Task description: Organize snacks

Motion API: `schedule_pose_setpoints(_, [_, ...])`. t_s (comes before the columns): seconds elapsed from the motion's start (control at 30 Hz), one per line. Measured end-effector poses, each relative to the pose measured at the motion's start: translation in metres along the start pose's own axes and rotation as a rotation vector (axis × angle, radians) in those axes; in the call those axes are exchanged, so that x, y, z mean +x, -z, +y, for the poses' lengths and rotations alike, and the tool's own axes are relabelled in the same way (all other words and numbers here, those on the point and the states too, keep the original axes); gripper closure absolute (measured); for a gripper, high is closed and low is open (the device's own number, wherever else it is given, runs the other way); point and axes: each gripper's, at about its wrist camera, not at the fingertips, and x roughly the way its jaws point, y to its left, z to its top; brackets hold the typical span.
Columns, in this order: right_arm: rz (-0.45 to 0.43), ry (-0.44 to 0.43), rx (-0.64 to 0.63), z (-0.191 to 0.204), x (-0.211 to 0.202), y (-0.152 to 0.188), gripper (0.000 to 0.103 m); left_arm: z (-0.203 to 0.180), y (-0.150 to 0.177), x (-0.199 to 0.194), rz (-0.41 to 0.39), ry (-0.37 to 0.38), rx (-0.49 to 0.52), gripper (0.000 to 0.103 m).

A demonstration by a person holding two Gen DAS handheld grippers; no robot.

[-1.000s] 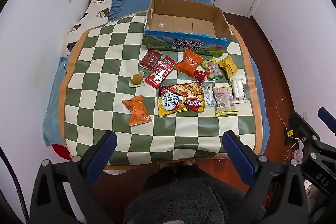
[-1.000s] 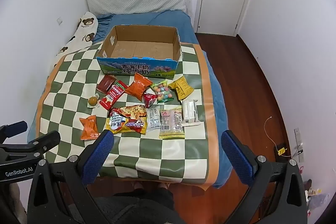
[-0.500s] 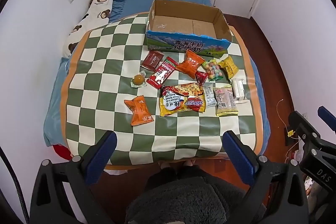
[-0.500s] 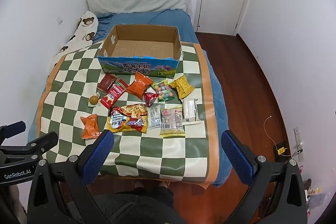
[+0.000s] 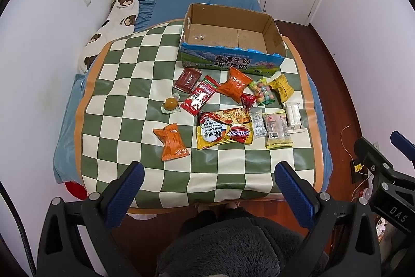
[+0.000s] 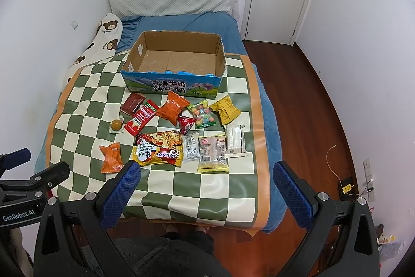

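Both grippers, left (image 5: 206, 190) and right (image 6: 206, 190), hover empty with jaws spread wide, short of the bed's near edge, likely surveying before a first pick. Nearest lies an orange packet (image 5: 171, 141), then the instant noodle pack (image 5: 224, 128) amid scattered snacks on the checkered mat (image 5: 124, 85). Beyond them waits the empty cardboard box (image 5: 271, 30), presumably their destination.
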Motion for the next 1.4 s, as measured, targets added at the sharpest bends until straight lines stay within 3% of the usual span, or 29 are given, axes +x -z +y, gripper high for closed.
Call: schedule_pose_setpoints(1.4, [-0.002,0.004,0.019,-0.006,0.005,-0.004,0.000,-0.006,-0.011,0.002,-0.007,0.005,0.016,0.000])
